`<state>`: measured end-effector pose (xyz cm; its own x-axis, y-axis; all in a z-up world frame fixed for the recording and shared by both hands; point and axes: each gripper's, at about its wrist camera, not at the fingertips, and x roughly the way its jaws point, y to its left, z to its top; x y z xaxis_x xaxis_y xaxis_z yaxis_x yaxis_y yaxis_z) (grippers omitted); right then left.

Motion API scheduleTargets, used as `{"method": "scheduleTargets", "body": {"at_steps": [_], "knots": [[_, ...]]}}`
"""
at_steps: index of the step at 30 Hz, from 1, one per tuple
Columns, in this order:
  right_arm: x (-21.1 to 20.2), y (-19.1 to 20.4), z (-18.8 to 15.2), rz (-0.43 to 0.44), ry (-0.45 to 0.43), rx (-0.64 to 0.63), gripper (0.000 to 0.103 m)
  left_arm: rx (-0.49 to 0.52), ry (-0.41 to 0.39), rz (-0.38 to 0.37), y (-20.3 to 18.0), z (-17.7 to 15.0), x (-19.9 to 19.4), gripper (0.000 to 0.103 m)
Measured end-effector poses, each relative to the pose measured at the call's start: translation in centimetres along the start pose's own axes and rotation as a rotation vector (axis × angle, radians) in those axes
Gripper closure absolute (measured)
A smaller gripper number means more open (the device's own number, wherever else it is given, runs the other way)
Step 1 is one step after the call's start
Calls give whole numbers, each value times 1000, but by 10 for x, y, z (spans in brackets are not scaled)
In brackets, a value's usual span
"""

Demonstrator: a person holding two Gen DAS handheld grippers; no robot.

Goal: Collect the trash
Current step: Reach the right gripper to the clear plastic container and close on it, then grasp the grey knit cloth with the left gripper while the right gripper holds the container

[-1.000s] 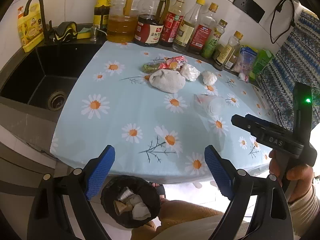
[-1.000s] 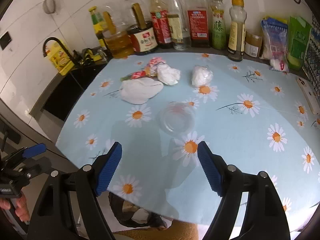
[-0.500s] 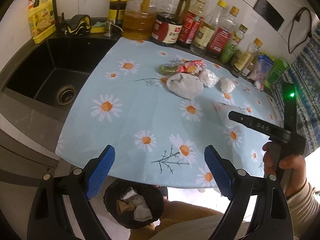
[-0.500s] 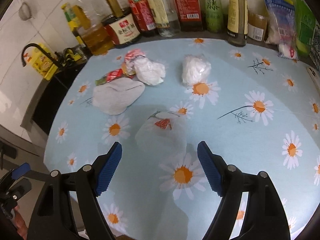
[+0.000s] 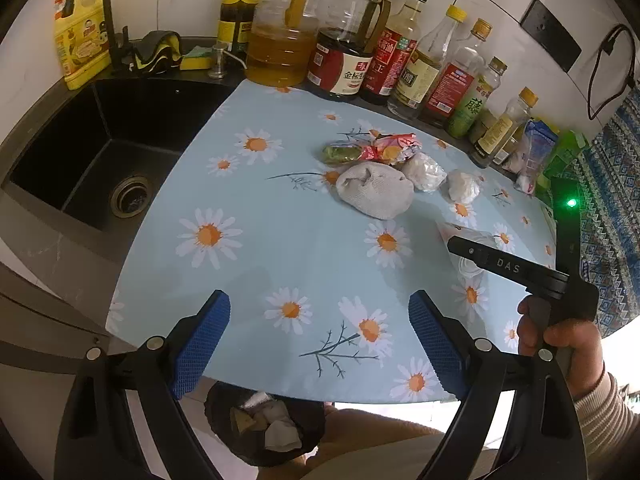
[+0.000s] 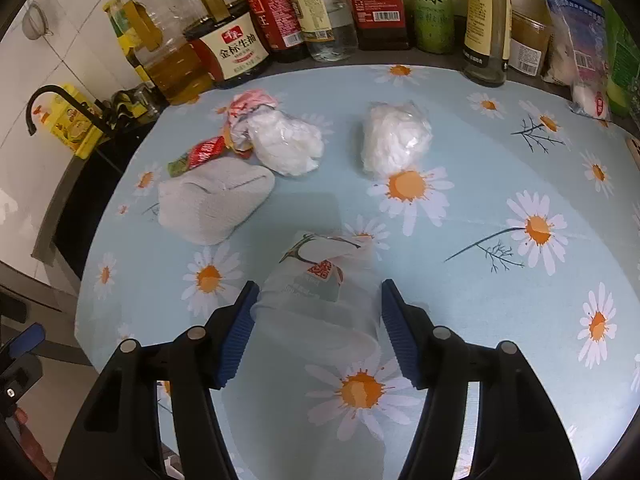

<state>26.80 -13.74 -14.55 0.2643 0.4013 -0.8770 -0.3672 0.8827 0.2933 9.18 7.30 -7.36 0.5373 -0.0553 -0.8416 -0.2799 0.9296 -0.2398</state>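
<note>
Tablecloth (image 5: 288, 216) spreads its daisy print under all the litter, and the bin (image 5: 266, 428) waits below the near edge so I can drop things straight down. Grey rag (image 6: 212, 204), two white plastic wads and some snack wrappers (image 6: 208, 152) cluster near the bottles (image 6: 240, 52). My right gripper (image 6: 316, 328) straddles the clear plastic bag (image 6: 320, 292), fingers spread, not yet clamped. My left gripper (image 5: 320, 344) hangs released over the edge, above the bin.
</note>
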Motion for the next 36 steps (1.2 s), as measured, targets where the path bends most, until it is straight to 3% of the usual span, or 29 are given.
{"method": "scheduleTargets", "body": {"at_steps": [15, 26, 36], "knots": [[-45, -9, 0, 52, -62, 1, 41, 72, -5, -33, -33, 25, 23, 15], [-63, -41, -7, 74, -61, 14, 41, 114, 31, -30, -58, 59, 71, 15], [-68, -72, -4, 77, -60, 2, 41, 150, 83, 22, -78, 87, 129, 15]]}}
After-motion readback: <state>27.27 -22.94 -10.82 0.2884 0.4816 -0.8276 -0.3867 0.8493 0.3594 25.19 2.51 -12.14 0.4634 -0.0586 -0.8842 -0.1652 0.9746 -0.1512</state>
